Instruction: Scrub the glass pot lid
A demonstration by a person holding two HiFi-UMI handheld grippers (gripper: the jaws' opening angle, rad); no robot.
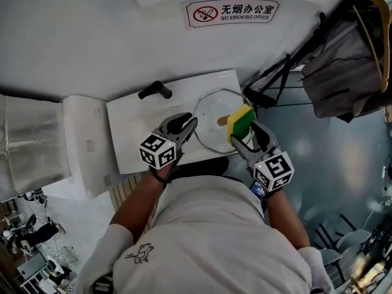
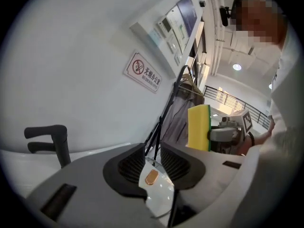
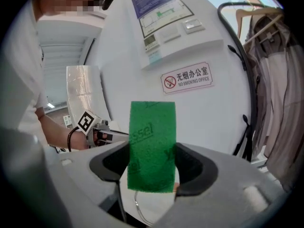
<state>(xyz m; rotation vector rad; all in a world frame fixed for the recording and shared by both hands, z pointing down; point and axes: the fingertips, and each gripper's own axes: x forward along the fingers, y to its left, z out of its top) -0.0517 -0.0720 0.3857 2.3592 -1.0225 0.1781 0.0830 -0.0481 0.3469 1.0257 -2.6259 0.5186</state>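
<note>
The round glass pot lid (image 1: pixel 210 133) lies in the white sink (image 1: pixel 131 130), its small copper-coloured knob (image 1: pixel 222 120) facing up. At the lid's left rim my left gripper (image 1: pixel 191 125) has its jaws a little apart. In the left gripper view the lid (image 2: pixel 159 190) and its knob show through the gap of the left gripper (image 2: pixel 152 161), with no pad pressing on them. My right gripper (image 1: pixel 245 135) is shut on a yellow and green sponge (image 1: pixel 240 122) held upright over the lid's right side. In the right gripper view the sponge (image 3: pixel 152 146) fills the right gripper's (image 3: pixel 152 164) gap.
A black faucet (image 1: pixel 155 90) stands at the sink's back left. Right of the sink is a black rack with grey clothing (image 1: pixel 343 60). A no-smoking sign (image 1: pixel 233 11) hangs on the white wall behind. A silvery bundle (image 1: pixel 27 143) sits at the left.
</note>
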